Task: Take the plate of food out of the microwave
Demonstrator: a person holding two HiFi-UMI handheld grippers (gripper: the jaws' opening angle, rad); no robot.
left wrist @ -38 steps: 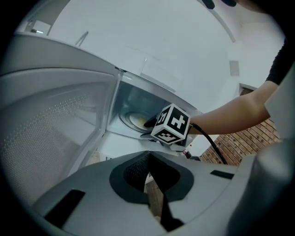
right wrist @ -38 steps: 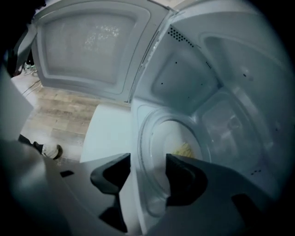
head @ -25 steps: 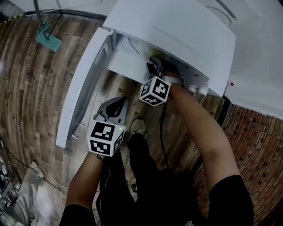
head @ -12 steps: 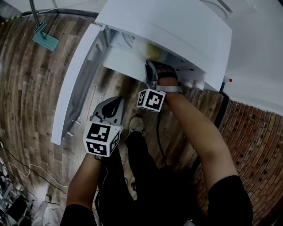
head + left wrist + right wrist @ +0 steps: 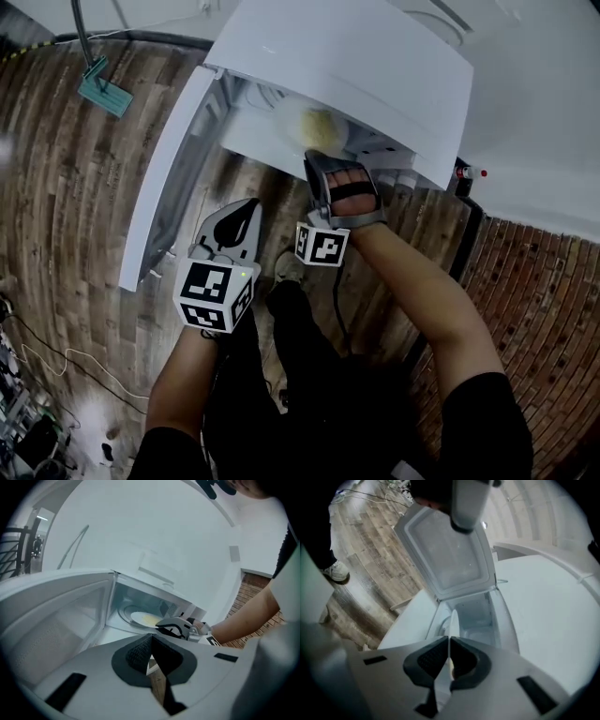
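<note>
Since a second ago the right gripper [image 5: 317, 157] has drawn back from deep inside the boxy white microwave [image 5: 356, 56], so its whole body now shows in front of the opening. Its jaws are closing and are nearly together. The right gripper view shows the white round plate of yellow food [image 5: 136, 617] edge-on between the pads, which pinch its near rim.

The plate is inside the cavity on the glass turntable, towards the front edge of the opening. The white microwave door [image 5: 173, 169] hangs wide open on the left. The left gripper [image 5: 151, 644] hovers low in front of that door, apart from the plate, its jaws clenched on nothing, with only the brown wooden floor [image 5: 75, 187] beyond them.

I see the risk in the grip: a thin, smooth rim is held at one spot, with the plate's weight and the food far out from the pads. Drawn out quickly, the plate could droop or twist in the jaws, the food could slide off, or the far rim could catch the cavity's front edge. The left gripper gives it no support from below.
</note>
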